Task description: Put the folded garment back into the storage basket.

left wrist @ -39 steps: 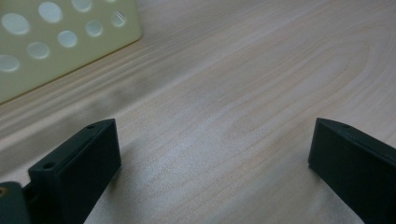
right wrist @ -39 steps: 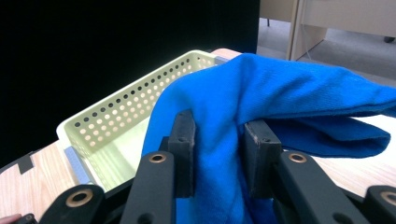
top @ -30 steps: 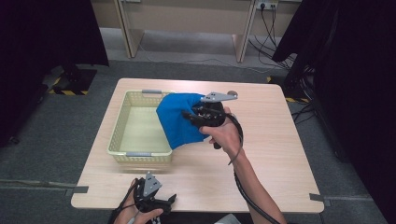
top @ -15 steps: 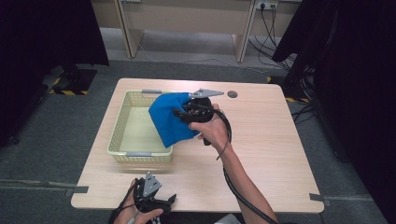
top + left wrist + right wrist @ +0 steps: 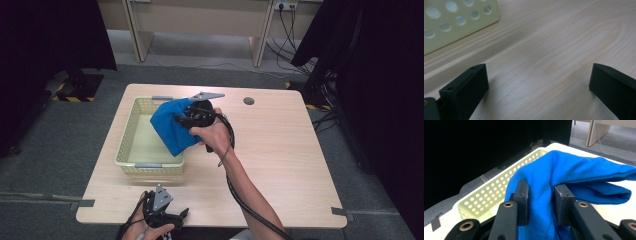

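As seen: cloth-into-basket step.
Right claw [image 5: 540, 195]: clenched on blue cloth [image 5: 574, 170], held above basket [image 5: 131, 145] rim.
Left claw [image 5: 536, 85]: released, idle on surface [image 5: 554, 37].
Next, prob.: shift cloth over basket middle, lower, let go.

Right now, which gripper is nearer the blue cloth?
Right. The right gripper has its jaws clamped on the blue cloth, holding it over the basket. The left gripper sits at the table's near edge, jaws open, apart from the cloth.

A plain bright-blue cloth [image 5: 171, 126], a pale yellow-green, seemingly perforated basket [image 5: 127, 140], light woodgrain table [image 5: 285, 150].
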